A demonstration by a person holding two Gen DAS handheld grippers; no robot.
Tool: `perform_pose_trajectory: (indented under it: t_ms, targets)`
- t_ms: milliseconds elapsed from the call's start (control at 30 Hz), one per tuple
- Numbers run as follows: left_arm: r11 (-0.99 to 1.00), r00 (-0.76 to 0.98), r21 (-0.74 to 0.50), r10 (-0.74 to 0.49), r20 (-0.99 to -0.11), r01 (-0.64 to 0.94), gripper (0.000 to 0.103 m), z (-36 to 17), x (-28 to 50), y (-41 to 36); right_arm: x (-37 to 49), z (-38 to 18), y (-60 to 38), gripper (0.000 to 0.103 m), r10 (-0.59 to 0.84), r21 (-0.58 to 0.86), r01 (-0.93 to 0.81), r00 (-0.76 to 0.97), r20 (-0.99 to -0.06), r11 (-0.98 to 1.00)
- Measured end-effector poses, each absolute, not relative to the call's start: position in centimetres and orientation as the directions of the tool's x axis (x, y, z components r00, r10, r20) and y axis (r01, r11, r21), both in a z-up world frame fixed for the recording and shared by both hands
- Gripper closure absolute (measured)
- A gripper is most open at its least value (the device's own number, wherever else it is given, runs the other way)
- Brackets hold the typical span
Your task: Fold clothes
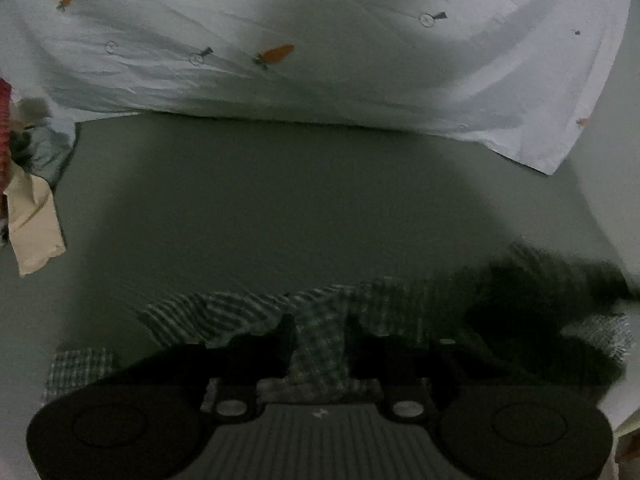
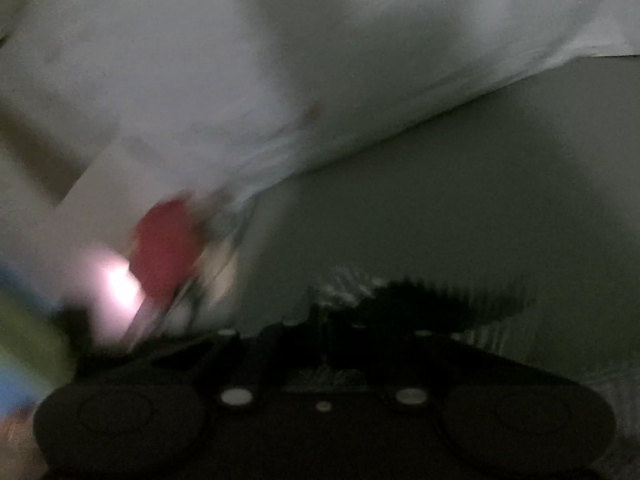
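Two blurred views; checked cloth (image 1: 320, 344) half-shadowed

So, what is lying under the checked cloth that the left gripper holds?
Around the checked cloth only the grey-green bed surface shows. Whatever lies directly beneath is covered by the cloth and the left hand-held gripper.

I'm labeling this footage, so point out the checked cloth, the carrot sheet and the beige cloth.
checked cloth (image 1: 320, 344): left wrist view, fold between the tongs.
carrot sheet (image 1: 360, 80): left wrist view, white middle.
beige cloth (image 1: 34, 220): left wrist view, hanging flap.
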State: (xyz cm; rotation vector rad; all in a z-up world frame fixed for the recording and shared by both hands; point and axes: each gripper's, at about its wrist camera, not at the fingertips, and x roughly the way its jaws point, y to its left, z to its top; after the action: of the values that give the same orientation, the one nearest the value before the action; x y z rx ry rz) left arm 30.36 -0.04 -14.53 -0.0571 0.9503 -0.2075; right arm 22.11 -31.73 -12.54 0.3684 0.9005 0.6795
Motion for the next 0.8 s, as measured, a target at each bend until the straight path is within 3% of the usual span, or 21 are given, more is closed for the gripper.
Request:
perform_pose_trajectory:
  t_ms: [100,167,233,367,467,533,567,633,800]
  targets:
    - [0.98,0.562,-0.125,-0.19,-0.805,0.153,0.067,-15.0,30.9,-0.2,19.0,-17.1,-28.9,0.1,0.499,0.36,-0.431,0.271,-0.823,0.828]
    - [0.981,0.561,-0.116,-0.183,-0.807,0.153,0.065,-15.3,31.3,-0.3,18.2,-19.9,-28.2,0.1,0.442,0.342,-0.395,0.197,-0.875,0.853]
    - [0.982,0.56,-0.106,-0.175,-0.809,0.154,0.057,-15.6,31.6,-0.4,18.2,-20.7,-28.2,0.1,0.452,0.369,-0.347,0.197,-0.87,0.862]
    - [0.981,0.532,-0.077,-0.163,-0.831,0.181,0.052,-16.8,32.0,-1.3,16.4,-19.6,-28.5,0.096,0.45,0.37,-0.309,0.25,-0.857,0.876]
    - [0.976,0.504,-0.061,-0.162,-0.849,0.211,0.049,-17.6,31.5,-2.2,15.1,-19.6,-29.2,0.079,0.44,0.37,-0.271,0.276,-0.855,0.889]
    - [0.967,0.501,-0.059,-0.179,-0.847,0.246,0.047,-17.3,30.7,-2.7,14.8,-19.4,-30.2,0.078,0.458,0.402,-0.234,0.296,-0.838,0.886]
    - [0.96,0.503,-0.059,-0.196,-0.842,0.275,0.046,-17.1,30.3,-3.1,14.6,-19.5,-31.2,0.072,0.47,0.424,-0.206,0.307,-0.828,0.882]
    - [0.937,0.499,-0.067,-0.242,-0.832,0.343,0.036,-16.5,29.5,-3.9,14.7,-19.1,-32.7,0.059,0.494,0.466,-0.165,0.329,-0.805,0.869]
    - [0.808,0.462,-0.028,-0.364,-0.808,0.589,0.029,-15.4,27.8,-8.1,15.5,-18.6,-34.7,0.062,0.53,0.535,-0.101,0.381,-0.758,0.839]
